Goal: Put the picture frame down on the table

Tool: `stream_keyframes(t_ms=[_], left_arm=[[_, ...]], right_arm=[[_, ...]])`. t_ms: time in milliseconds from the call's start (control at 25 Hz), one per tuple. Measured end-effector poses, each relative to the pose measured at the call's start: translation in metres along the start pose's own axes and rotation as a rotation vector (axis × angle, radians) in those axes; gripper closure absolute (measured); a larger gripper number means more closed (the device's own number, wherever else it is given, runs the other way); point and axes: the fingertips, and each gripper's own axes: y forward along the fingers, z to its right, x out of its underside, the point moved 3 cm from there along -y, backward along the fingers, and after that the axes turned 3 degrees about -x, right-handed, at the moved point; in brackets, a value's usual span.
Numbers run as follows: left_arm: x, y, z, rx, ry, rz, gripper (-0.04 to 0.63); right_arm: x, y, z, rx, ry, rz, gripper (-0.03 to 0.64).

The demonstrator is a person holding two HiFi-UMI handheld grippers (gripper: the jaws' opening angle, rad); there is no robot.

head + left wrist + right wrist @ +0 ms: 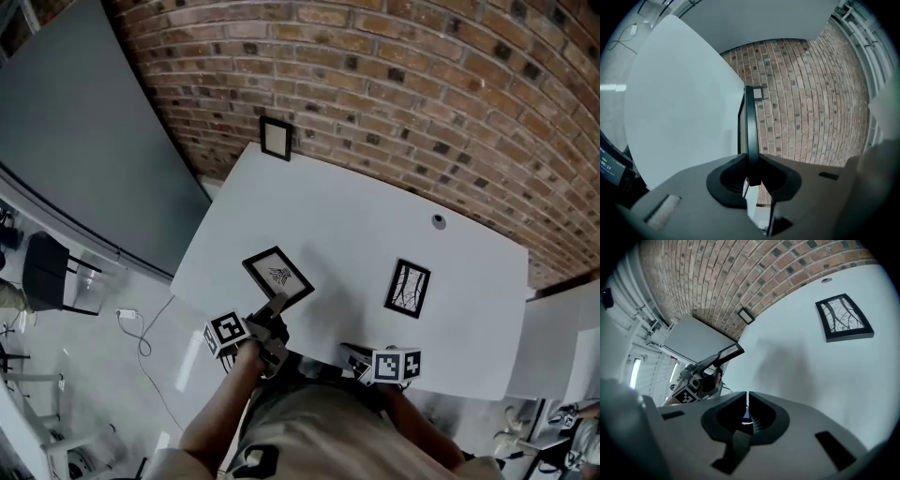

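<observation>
My left gripper (277,306) is shut on the near edge of a black picture frame (277,275) with a dark drawing on white, held over the front left part of the white table (347,234). In the left gripper view the frame (751,126) shows edge-on, clamped between the jaws. From the right gripper view, that frame (729,352) sticks out of the left gripper (715,362). My right gripper (354,356) is shut and holds nothing, at the table's front edge. A second black frame (407,288) lies flat on the table, right of centre.
A small black frame (276,138) hangs on the brick wall (422,84) behind the table. A round cable hole (438,221) sits at the table's back right. A large dark panel (84,141) stands to the left. Cables lie on the floor at the left.
</observation>
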Motion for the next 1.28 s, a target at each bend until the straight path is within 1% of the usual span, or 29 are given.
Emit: stream_keyframes(t_ms=[80,200,320,520,680,840,1040,1280], left_arm=[[-0.012,-0.004,-0.005,0.002,-0.011,-0.009,0.538],[-0.026,-0.007,-0.015,0.006,-0.035,-0.023,0.538],[-0.039,-0.005,-0.022,0.013,-0.067,-0.036,0.538],[-0.046,0.003,-0.029,0.02,-0.093,-0.058,0.538],[-0.049,0.013,-0.032,0.016,-0.121,-0.037,0.538],[-0.05,0.026,-0.029,0.006,-0.136,-0.01,0.538],[-0.046,0.042,-0.033,-0.025,-0.167,0.033,0.537],[-0.041,0.065,-0.038,-0.043,-0.169,0.069,0.538]], right_arm=[[0.001,0.014,-0.011,0.004,-0.017,-0.015,0.603],[0.0,0.031,-0.022,0.028,-0.03,-0.006,0.603],[0.002,0.044,-0.028,0.053,-0.028,0.003,0.603],[0.009,0.054,-0.031,0.071,-0.004,-0.007,0.603],[0.001,0.054,-0.025,0.078,0.009,-0.016,0.603],[-0.017,0.055,-0.019,0.065,-0.02,-0.046,0.603],[-0.034,0.055,-0.011,0.035,-0.042,-0.091,0.603],[-0.048,0.05,0.004,0.017,-0.039,-0.116,0.603]])
